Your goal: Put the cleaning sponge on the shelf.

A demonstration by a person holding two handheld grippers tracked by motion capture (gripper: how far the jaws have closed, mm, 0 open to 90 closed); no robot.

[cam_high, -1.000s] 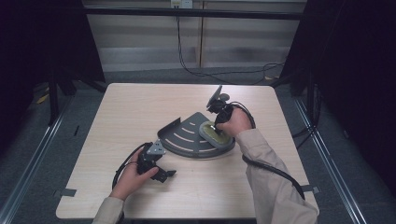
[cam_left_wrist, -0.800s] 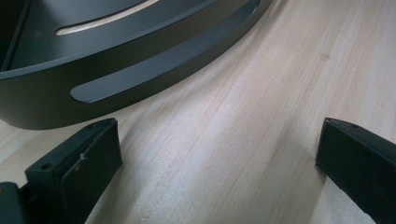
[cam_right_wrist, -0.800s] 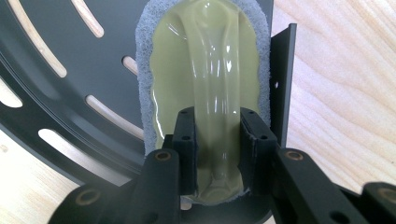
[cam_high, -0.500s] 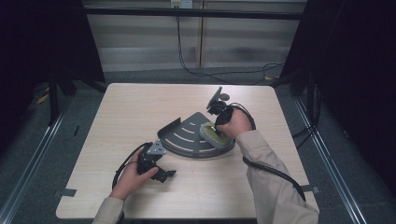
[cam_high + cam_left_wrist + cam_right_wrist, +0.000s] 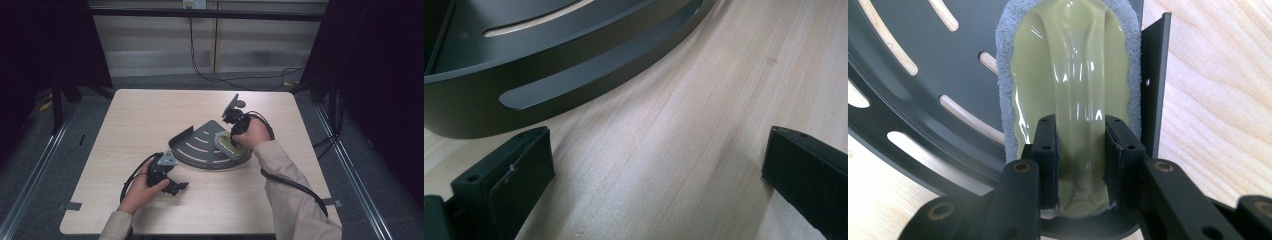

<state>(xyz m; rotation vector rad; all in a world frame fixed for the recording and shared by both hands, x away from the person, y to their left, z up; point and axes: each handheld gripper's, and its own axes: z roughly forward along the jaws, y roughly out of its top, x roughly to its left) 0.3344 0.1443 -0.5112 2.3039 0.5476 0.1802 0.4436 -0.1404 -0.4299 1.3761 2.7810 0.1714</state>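
- The main risk I see is the scrubber [image 5: 1068, 100] slipping: my right tool [image 5: 1079, 155] pinches only the raised, glossy yellow-green handle ridge, and that surface looks slick, so a sideways pull could let it squirt out from between the pads.
- The grey shelf tray [image 5: 200, 145] is not held by anything. If I push the scrubber hard across it, I judge the tray may slide or spin on the desk [image 5: 150, 110], since it just rests there on the smooth wood.
- The scrubber sits tight against the tray's upright right-hand wall [image 5: 1153, 85]; dragging toward that side could jam the pad's white edge against the wall or tip the tray.
- My left tool [image 5: 167, 180] is at the near left, just beside the tray's curved front rim [image 5: 589, 70] but apart from it, so it is no brace yet. Closing on the rim carelessly could nudge the tray.
- Right tool: jaws drawn in nearly as far as they go, clamped on either side of the scrubber's handle, with the scrubber lying flat in the right part of the tray, at the desk's middle right.
- Left tool: jaws wide apart, nothing between them but bare desk.
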